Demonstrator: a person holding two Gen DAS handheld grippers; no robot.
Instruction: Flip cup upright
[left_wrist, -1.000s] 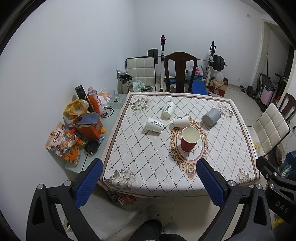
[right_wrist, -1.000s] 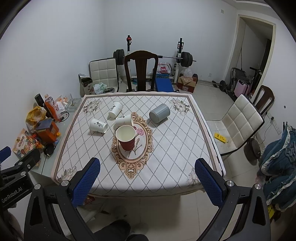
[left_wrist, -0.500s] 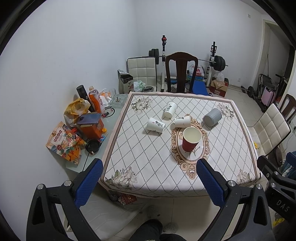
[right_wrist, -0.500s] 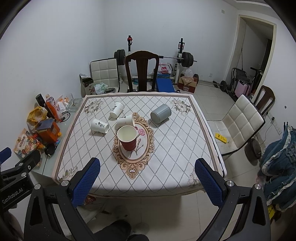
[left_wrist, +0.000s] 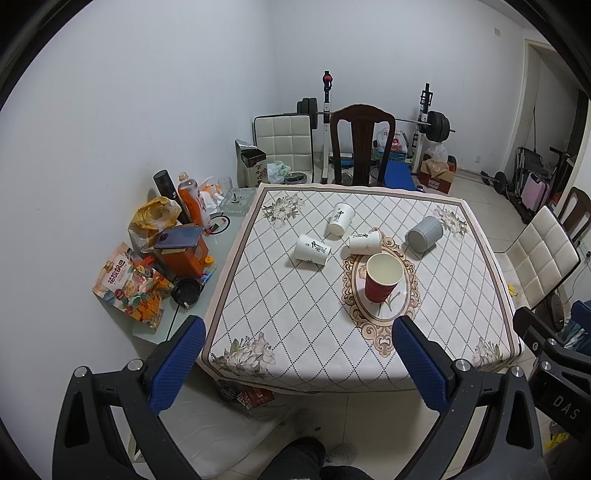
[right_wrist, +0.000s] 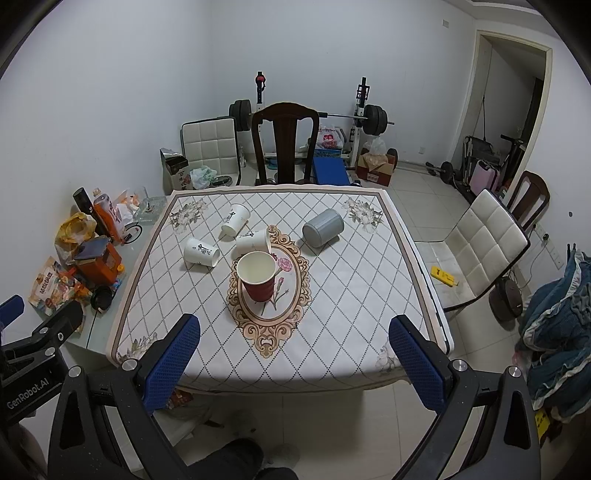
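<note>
A red paper cup (left_wrist: 382, 277) (right_wrist: 257, 276) stands upright on the oval motif of the patterned table (left_wrist: 295, 317) (right_wrist: 351, 295). Three white paper cups lie on their sides behind it: one at the left (left_wrist: 312, 250) (right_wrist: 201, 252), one farther back (left_wrist: 340, 218) (right_wrist: 235, 219), one right behind the red cup (left_wrist: 365, 242) (right_wrist: 253, 240). A grey cup (left_wrist: 424, 229) (right_wrist: 323, 227) lies on its side to the right. My left gripper (left_wrist: 295, 363) and right gripper (right_wrist: 293, 360) are open and empty, held back from the table's near edge.
A low side table (left_wrist: 162, 321) with snack bags, bottles and an orange box stands left of the table. A dark wooden chair (right_wrist: 284, 140) is at the far side, a white chair (right_wrist: 484, 236) at the right. Barbell rack and boxes line the back wall.
Both grippers have drifted slightly; the table and cups sit a little lower and closer in both views. No cup has moved.
</note>
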